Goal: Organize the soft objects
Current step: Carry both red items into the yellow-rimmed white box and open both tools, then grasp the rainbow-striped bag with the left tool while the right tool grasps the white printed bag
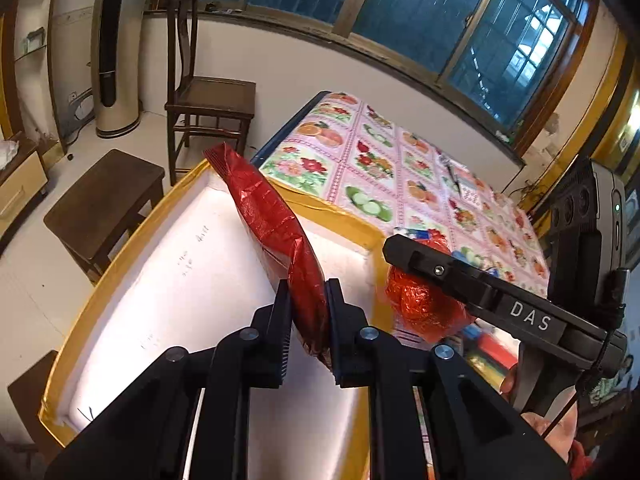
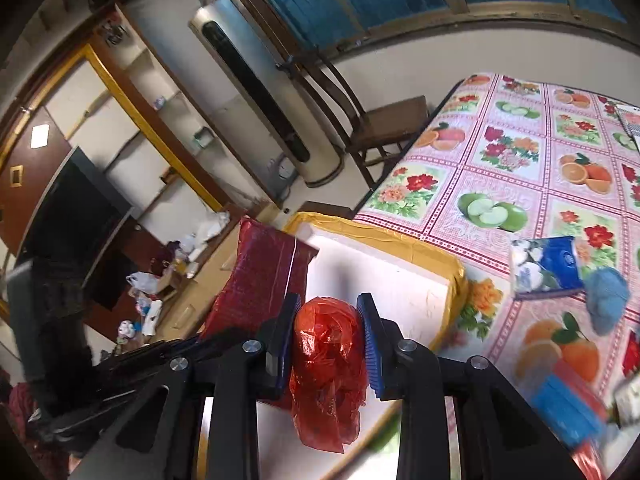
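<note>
Left claw [image 1: 308, 316]: closed on a flat dark red foil packet [image 1: 276, 236], pinched at its lower end, the packet standing up on edge and tilted over the white foam box [image 1: 192, 264]. Right claw [image 2: 329, 334]: closed on a crumpled bundle of orange-red plastic bag [image 2: 328, 364], squeezed between the blue pads [image 2: 370, 344], loose folds hanging below; held above the same box, just beside the foil packet. Box: white inside, rim wrapped in yellow tape, sitting at the near corner of the bench [image 2: 520, 184], interior bare where visible. Bench covering: pink oilcloth printed with fruit and flowers. On the bench, right of the box: a blue-and-white tissue pack [image 2: 546, 266], a light blue fluffy item [image 2: 608, 300] touching or just beside it, further blue and red packaging at the near edge, blurred. Beyond the bench: dark wooden chair [image 1: 204, 100], low wooden stool [image 1: 106, 204], tall floor-standing air conditioner [image 1: 114, 56], barred window
</note>
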`<control>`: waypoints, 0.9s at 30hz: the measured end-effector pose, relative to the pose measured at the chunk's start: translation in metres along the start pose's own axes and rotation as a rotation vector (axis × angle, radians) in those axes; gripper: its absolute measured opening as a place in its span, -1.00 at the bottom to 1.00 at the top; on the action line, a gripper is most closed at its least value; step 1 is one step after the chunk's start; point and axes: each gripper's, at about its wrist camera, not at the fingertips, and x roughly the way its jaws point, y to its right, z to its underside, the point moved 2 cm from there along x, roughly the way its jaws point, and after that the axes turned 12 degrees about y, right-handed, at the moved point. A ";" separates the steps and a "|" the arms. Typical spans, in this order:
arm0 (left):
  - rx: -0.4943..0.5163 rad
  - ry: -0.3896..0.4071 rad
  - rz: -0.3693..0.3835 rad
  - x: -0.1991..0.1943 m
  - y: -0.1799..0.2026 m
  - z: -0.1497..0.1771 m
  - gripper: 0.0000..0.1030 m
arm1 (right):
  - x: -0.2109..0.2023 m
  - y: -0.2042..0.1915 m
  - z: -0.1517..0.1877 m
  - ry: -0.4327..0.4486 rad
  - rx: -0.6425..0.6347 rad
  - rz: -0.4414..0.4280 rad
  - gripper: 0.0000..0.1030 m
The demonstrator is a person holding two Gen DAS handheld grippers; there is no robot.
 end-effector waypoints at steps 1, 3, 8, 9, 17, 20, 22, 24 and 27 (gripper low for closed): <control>0.008 -0.002 -0.023 0.008 -0.004 0.000 -0.74 | 0.013 0.003 0.003 -0.012 0.004 0.017 -0.42; 0.039 -0.022 -0.051 0.020 -0.009 0.002 -0.74 | 0.031 0.009 0.011 -0.041 0.003 0.030 -0.36; 0.061 -0.042 -0.178 0.033 -0.026 0.008 -0.32 | 0.031 0.022 0.019 -0.044 0.077 0.003 0.11; 0.066 -0.038 -0.205 0.031 -0.029 0.008 0.04 | 0.023 0.022 0.018 -0.032 0.074 0.003 0.14; 0.047 0.070 -0.206 -0.022 -0.018 0.007 0.54 | -0.102 0.028 0.011 0.109 0.015 -0.046 0.49; 0.072 0.071 -0.117 -0.037 0.010 0.014 0.55 | -0.160 0.045 0.018 0.155 -0.010 -0.009 0.52; 0.081 0.059 -0.066 -0.043 0.032 0.022 0.57 | -0.193 0.057 0.025 0.181 -0.004 0.019 0.55; 0.078 0.030 0.010 -0.046 0.054 0.032 0.58 | -0.221 0.073 0.036 0.196 0.015 0.049 0.57; 0.088 -0.027 0.071 -0.039 0.087 0.046 0.58 | -0.250 0.091 0.053 0.197 0.024 0.093 0.58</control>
